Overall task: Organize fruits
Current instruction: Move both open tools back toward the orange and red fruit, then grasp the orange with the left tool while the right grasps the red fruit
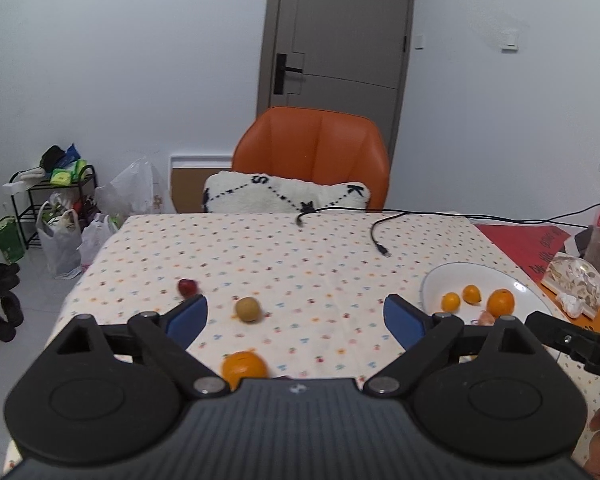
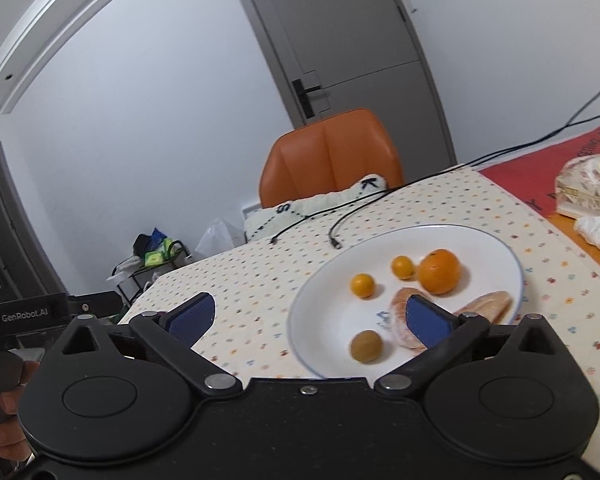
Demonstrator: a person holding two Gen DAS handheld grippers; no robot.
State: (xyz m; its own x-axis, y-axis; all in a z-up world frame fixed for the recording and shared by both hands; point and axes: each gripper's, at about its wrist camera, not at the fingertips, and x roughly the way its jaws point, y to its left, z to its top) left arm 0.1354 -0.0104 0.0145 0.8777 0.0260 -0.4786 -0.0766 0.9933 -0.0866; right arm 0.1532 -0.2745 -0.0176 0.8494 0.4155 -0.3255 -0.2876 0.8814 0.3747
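Loose on the dotted tablecloth in the left wrist view lie a red fruit [image 1: 187,287], a brown-green round fruit [image 1: 247,309] and an orange [image 1: 244,368] close under my left gripper [image 1: 296,314], which is open and empty above them. The white plate [image 1: 452,276] sits to the right. In the right wrist view the plate [image 2: 324,312] holds two small yellow-orange fruits [image 2: 363,285], an orange [image 2: 439,271], a brown-green fruit [image 2: 366,346] and peeled segments [image 2: 400,304]. My right gripper [image 2: 310,320] hangs open over the plate's near edge, holding nothing.
Two black cables [image 1: 380,236] trail across the far side of the table. An orange chair [image 1: 312,152] with a white cushion [image 1: 284,196] stands behind. A red mat [image 1: 528,240], a patterned box [image 2: 588,192] and crumpled tissue [image 2: 598,230] lie at right. Bags and a rack [image 1: 56,208] stand on the floor at left.
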